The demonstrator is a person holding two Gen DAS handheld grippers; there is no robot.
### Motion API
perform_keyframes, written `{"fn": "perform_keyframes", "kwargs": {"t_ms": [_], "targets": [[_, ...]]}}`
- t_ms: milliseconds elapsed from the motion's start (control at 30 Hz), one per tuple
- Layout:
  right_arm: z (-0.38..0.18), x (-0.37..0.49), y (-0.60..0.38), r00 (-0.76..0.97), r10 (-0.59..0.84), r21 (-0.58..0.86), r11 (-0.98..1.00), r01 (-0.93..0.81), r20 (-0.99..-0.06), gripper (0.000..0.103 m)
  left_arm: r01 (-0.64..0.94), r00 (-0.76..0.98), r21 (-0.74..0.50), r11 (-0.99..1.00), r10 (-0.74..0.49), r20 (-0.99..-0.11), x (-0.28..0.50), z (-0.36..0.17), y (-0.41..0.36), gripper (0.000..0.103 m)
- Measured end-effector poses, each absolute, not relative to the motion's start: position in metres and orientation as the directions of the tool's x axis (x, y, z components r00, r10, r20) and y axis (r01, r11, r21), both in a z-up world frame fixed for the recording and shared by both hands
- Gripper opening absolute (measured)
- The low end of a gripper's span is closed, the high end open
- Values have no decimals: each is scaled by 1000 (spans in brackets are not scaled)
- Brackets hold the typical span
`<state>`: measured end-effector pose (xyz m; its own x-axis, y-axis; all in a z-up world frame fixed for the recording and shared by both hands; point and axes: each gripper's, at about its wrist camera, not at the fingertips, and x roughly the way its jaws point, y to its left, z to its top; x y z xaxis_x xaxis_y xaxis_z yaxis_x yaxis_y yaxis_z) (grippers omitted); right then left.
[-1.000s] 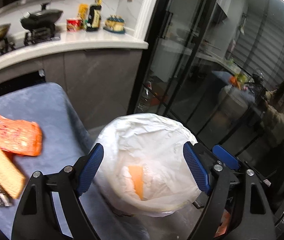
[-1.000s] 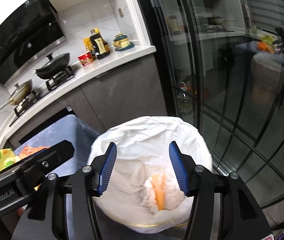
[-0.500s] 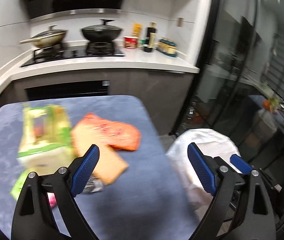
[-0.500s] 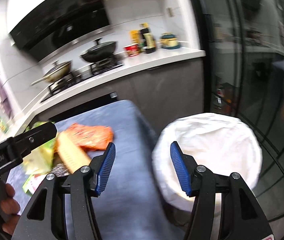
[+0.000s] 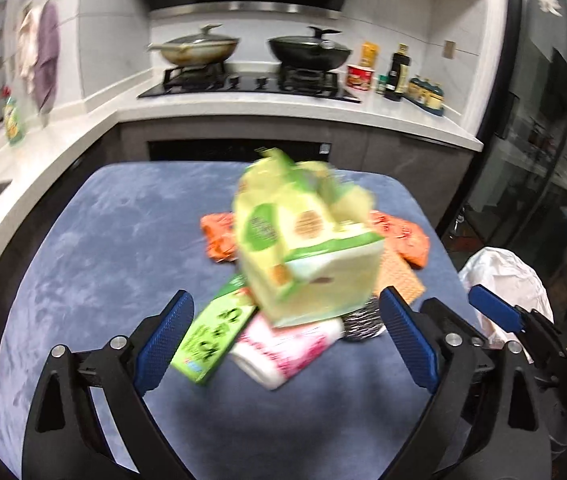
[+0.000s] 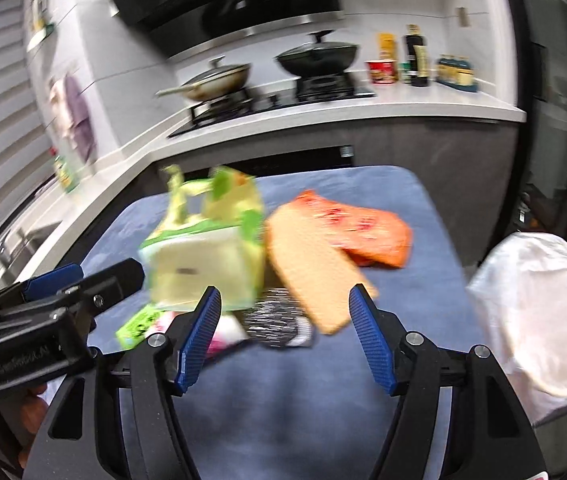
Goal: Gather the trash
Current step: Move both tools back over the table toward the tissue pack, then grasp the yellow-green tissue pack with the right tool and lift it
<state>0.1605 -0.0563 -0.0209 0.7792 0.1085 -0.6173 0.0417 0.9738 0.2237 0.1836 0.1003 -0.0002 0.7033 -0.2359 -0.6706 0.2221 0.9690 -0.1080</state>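
Observation:
A pile of trash lies on the blue table (image 5: 103,240): a yellow-green carton (image 5: 303,248), a green packet (image 5: 215,336), a pink-white wrapper (image 5: 287,350), an orange wrapper (image 5: 401,236), a tan wafer pack (image 6: 311,268) and a dark patterned wrapper (image 6: 275,322). My left gripper (image 5: 287,344) is open and empty, just short of the pile. My right gripper (image 6: 285,338) is open and empty over the dark wrapper and wafer pack. The white-lined trash bin (image 6: 539,312) stands off the table's right edge; it also shows in the left wrist view (image 5: 503,280).
A kitchen counter (image 5: 243,100) behind the table holds a stove with two pans, a red cup and bottles. Dark glass doors (image 5: 555,160) stand at the right. The left gripper's body (image 6: 43,320) shows at the left of the right wrist view.
Both grippers have swung left from above the trash bin to face the pile on the table. Both stay open and empty.

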Motion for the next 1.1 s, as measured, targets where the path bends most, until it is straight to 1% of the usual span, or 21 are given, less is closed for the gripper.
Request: {"fn": "perform_keyframes", "kwargs": {"t_ms": [133, 433, 500, 533, 567, 600, 633, 667, 767, 800, 833, 900, 933, 967, 1033, 1100], "targets": [[-26, 180, -30, 775, 120, 202, 979, 10, -621, 65, 200, 708, -113, 973, -223, -670, 186, -3, 121, 90], [-40, 218, -21, 766, 146, 233, 973, 5, -626, 65, 163, 695, -145, 976, -217, -685, 196, -13, 149, 90], [-44, 225, -22, 763, 160, 246, 969, -1, -627, 57, 154, 691, -151, 976, -216, -689, 198, -16, 152, 90], [-47, 229, -22, 758, 168, 253, 967, -4, -630, 46, 152, 689, -154, 976, -217, -691, 199, -17, 153, 90], [-51, 233, -23, 747, 179, 261, 965, -7, -640, 32, 151, 688, -156, 976, -217, -693, 200, -18, 154, 90], [-54, 235, -23, 740, 187, 269, 963, -8, -646, 23, 150, 686, -155, 976, -216, -695, 201, -19, 155, 90], [-58, 238, -24, 730, 204, 284, 959, -13, -653, 7, 149, 685, -153, 977, -213, -697, 202, -20, 155, 90], [-61, 240, -25, 717, 220, 298, 954, -18, -661, 2, 147, 684, -150, 978, -210, -699, 203, -21, 155, 90], [-63, 238, -24, 719, 225, 300, 954, -24, -657, 2, 141, 681, -146, 979, -203, -704, 205, -23, 155, 90], [-61, 236, -23, 721, 223, 297, 955, -26, -656, 2, 139, 680, -147, 979, -202, -705, 206, -24, 156, 90], [-59, 234, -23, 725, 218, 291, 956, -25, -653, 5, 136, 679, -148, 980, -201, -706, 206, -25, 156, 90], [-51, 229, -24, 738, 207, 289, 957, -17, -642, 25, 128, 679, -147, 981, -195, -708, 208, -26, 158, 90], [-47, 229, -25, 742, 210, 294, 956, -18, -637, 51, 125, 679, -148, 981, -194, -708, 208, -27, 158, 90], [-42, 229, -26, 749, 211, 301, 953, -16, -628, 66, 122, 680, -152, 981, -194, -708, 209, -27, 159, 90], [-26, 232, -28, 783, 192, 298, 955, -10, -592, 66, 113, 679, -154, 982, -189, -709, 210, -27, 160, 90], [-13, 244, -28, 788, 188, 287, 958, -14, -586, 66, 110, 681, -145, 983, -181, -710, 212, -28, 160, 90]]}}
